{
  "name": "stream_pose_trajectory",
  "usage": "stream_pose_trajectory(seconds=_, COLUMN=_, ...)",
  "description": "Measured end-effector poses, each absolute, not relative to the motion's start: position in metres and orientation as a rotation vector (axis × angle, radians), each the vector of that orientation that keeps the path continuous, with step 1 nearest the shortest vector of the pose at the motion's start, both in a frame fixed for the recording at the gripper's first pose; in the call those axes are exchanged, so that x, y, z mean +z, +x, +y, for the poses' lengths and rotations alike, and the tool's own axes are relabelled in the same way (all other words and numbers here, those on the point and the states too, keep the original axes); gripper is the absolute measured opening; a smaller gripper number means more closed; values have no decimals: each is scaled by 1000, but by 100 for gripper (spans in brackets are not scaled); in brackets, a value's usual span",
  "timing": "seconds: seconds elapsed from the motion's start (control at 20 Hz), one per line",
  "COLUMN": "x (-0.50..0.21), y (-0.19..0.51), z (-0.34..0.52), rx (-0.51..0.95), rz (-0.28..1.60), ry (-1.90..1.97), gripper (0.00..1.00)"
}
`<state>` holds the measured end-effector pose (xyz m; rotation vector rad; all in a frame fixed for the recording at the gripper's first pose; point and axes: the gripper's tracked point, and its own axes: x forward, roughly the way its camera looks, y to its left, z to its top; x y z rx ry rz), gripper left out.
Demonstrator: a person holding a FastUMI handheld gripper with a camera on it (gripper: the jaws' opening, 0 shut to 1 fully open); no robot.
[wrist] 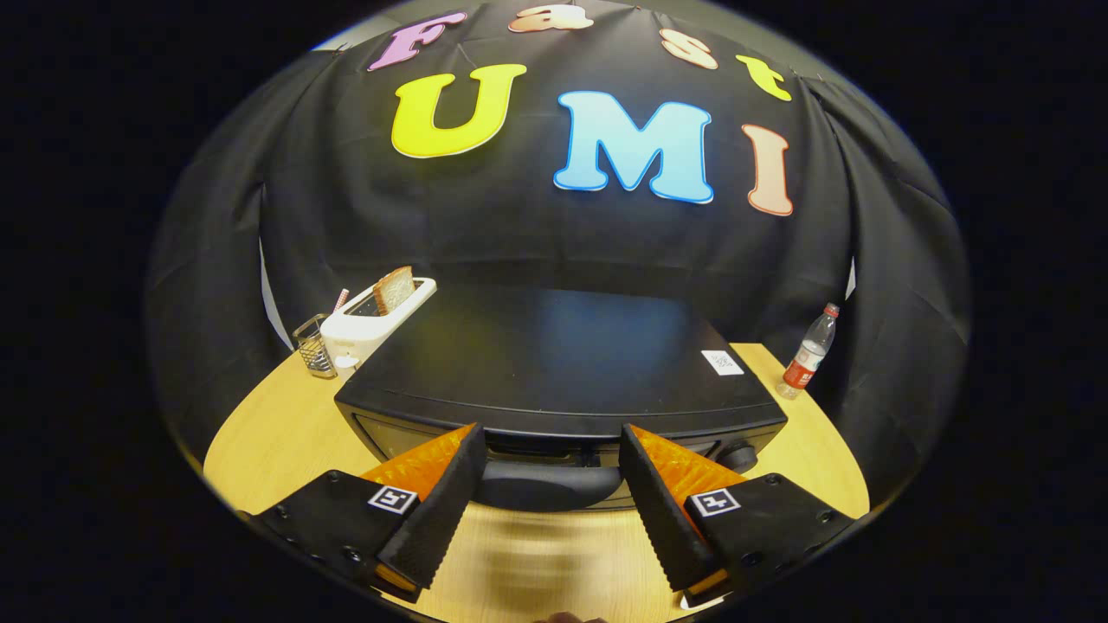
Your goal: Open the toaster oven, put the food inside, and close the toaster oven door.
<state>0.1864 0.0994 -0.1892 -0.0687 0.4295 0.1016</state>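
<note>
A black toaster oven [554, 363] stands on the wooden table [277, 433], seen from above its front. Its door is closed, and the dark door handle [541, 484] runs across the front just below the top edge. My gripper [550, 437] is open, its fingertips on either side of the handle's middle and level with the top of the door. Nothing is held between the fingers. A slice of toast [394, 289] stands upright in a white pop-up toaster [374, 322] behind the oven on the left.
A clear glass [314, 348] stands beside the white toaster. A plastic bottle with a red label [808, 353] stands on the table at the oven's right rear. The oven's knob [737, 455] sits at its front right. Black cloth closes the booth behind.
</note>
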Motion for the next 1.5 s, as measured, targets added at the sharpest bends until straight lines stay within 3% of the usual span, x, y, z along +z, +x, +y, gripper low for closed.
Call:
stream_pose_trajectory(seconds=1.2, x=-231, y=102, z=92, rx=144, rz=575, ry=-66, gripper=98)
stream_pose_trajectory(seconds=1.5, x=-272, y=69, z=89, rx=156, rz=687, ry=-108, gripper=97)
